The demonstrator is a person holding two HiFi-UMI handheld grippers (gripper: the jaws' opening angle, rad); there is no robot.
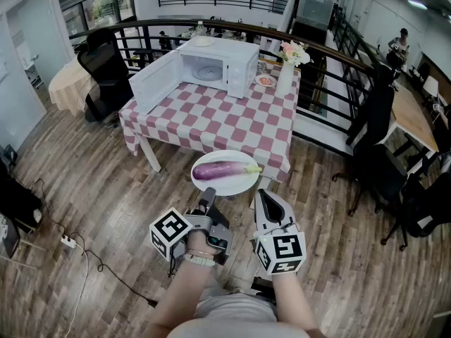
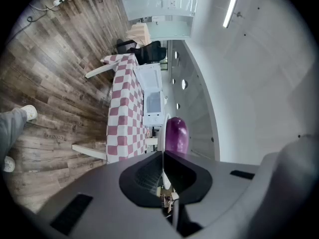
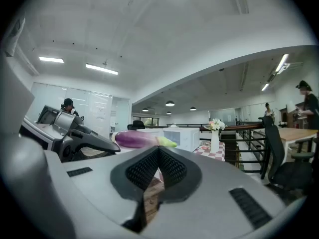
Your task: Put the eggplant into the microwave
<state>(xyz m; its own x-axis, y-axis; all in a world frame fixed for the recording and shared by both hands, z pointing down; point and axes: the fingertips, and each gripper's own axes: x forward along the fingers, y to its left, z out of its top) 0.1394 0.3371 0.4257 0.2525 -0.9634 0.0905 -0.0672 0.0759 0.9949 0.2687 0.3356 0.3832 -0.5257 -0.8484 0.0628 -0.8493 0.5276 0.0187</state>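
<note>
The step in hand looks like the carry: the eggplant (image 1: 222, 169) lies lengthwise on a plate (image 1: 232, 184) held in the air just in front of the desk (image 1: 232, 122), over the plank floor (image 1: 91, 189), not yet near the microwave (image 1: 220, 65). The left claw (image 1: 208, 194) is nearly closed, its ribbed black pads pinching the plate's thin rim, seen edge-on in the left gripper view. The right claw (image 1: 262, 194) meets the rim on the other side, and its pads also stand all but together, apparently clamped on that rim. Neither claw touches the eggplant itself. The microwave stands at the desk's far side with its door (image 1: 155, 82) swung wide to the left and a round glass turntable showing inside, so the way in is clear. The next move calls for keeping the plate level while both claws reach across the desk together, since the eggplant is smooth, glossy and rounded, purple fading to a green stem end, and would likely roll on the slick white plate if it tips. A red-and-white checked cloth (image 1: 211, 129) covers the desk, and a tall white vase (image 1: 285, 77) of flowers stands just right of the microwave, near enough to brush.
</note>
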